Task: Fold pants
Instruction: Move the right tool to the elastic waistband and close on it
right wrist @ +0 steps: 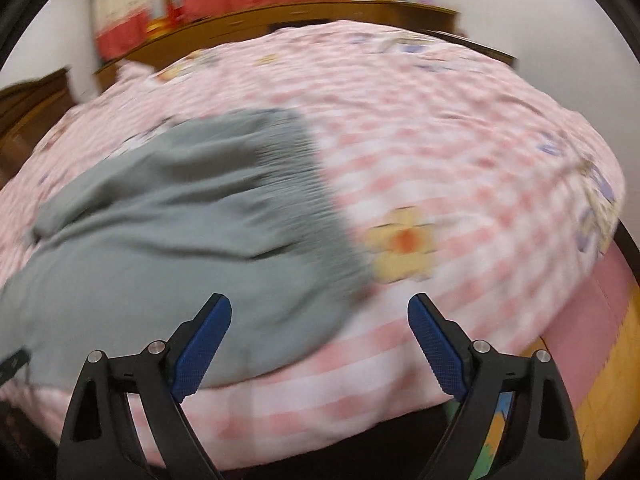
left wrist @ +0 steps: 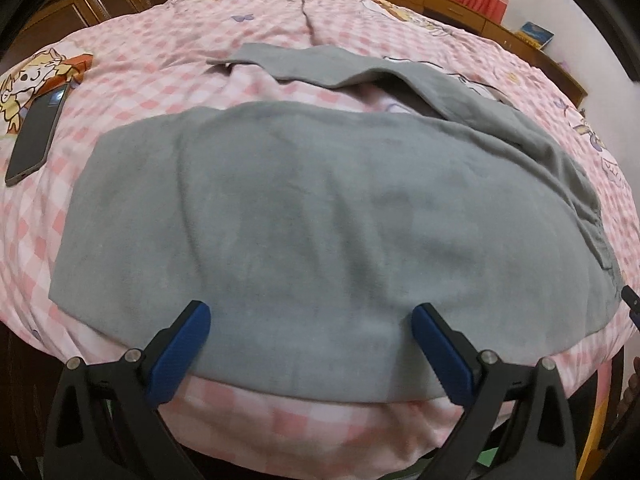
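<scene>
My left gripper (left wrist: 310, 318) gapes wide, empty, over the near edge of the grey fleece pants (left wrist: 320, 216); their long axis runs 9 to 3. My right gripper (right wrist: 319, 312), wide and empty, has the waistband at 10 o'clock.

I see grey fleece pants (left wrist: 320, 208) spread on the pink checked bed (left wrist: 160, 40), one leg angled behind, dark flat phone (left wrist: 38, 136) left of them, wooden cabinets (left wrist: 460, 4) behind the bed
</scene>
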The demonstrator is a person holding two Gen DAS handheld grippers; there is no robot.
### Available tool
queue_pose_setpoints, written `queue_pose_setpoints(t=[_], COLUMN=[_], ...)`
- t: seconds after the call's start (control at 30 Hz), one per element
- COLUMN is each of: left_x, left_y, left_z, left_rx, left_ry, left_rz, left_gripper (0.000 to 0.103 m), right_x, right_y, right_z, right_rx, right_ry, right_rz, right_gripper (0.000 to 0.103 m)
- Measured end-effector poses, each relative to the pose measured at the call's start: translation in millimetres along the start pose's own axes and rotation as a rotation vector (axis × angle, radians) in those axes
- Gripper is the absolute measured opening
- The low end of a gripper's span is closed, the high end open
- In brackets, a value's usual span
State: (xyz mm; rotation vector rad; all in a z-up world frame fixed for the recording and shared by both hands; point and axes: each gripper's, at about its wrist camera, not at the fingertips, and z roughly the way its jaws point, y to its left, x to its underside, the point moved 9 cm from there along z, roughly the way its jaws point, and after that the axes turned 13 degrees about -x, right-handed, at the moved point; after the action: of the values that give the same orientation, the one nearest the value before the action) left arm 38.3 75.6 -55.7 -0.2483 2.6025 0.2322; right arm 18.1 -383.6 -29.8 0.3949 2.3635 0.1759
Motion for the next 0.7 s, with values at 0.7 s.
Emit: queue_pose_setpoints(t=[0.7], left_x=[-5], left_y=[109], left_z=[-1], left_rx=[-0.285], left_ry=[-0.044], left_rz=[-0.054], left_gripper=[0.102], right_x=[10], right_y=[-13], right_z=[12], right_rx=[-0.196], right_ry=[0.065], right_rz=[0.106], right_gripper=[0.082])
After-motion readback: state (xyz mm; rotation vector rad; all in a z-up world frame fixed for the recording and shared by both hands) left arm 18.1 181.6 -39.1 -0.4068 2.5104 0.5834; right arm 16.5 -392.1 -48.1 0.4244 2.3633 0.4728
